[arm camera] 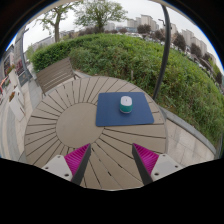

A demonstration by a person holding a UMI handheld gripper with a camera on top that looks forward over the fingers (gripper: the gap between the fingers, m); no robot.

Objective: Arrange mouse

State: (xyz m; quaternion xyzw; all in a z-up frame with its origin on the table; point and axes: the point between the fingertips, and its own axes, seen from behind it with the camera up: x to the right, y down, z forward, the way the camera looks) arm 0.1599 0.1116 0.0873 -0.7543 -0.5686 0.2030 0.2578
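Wooden chair: a slatted, weathered grey chair (55,72) stands at about ten o'clock from the table's centre, just off the table's rim, its back toward the hedge.
Paving: pale stone ground (12,115) lies at nine o'clock, beside the table.
Round table: a round grey wooden table (60,125) with slats fanning out from a plain central disc fills the middle ground, ahead of the fingers.
Left finger: its magenta pad (77,157) sits at about seven o'clock, over the near slats.
Mat: a dark blue rectangular mouse mat (110,115) lies flat on the table, just right of its centre, at about one o'clock from the fingers.
Mouse: a small pale computer mouse with a greenish top (126,103) rests on the mat, toward its far right part, well beyond the fingertips.
Gripper: the two-finger gripper (111,158) is spread wide, nothing between its fingers, bare slats showing in the gap.
Right finger: its magenta pad (146,157) sits at about five o'clock.
Hedge: a broad green hedge (130,55) runs behind the table from eleven to three o'clock.
Tree trunk: a thin trunk (163,55) rises at two o'clock, with buildings (150,24) far behind.
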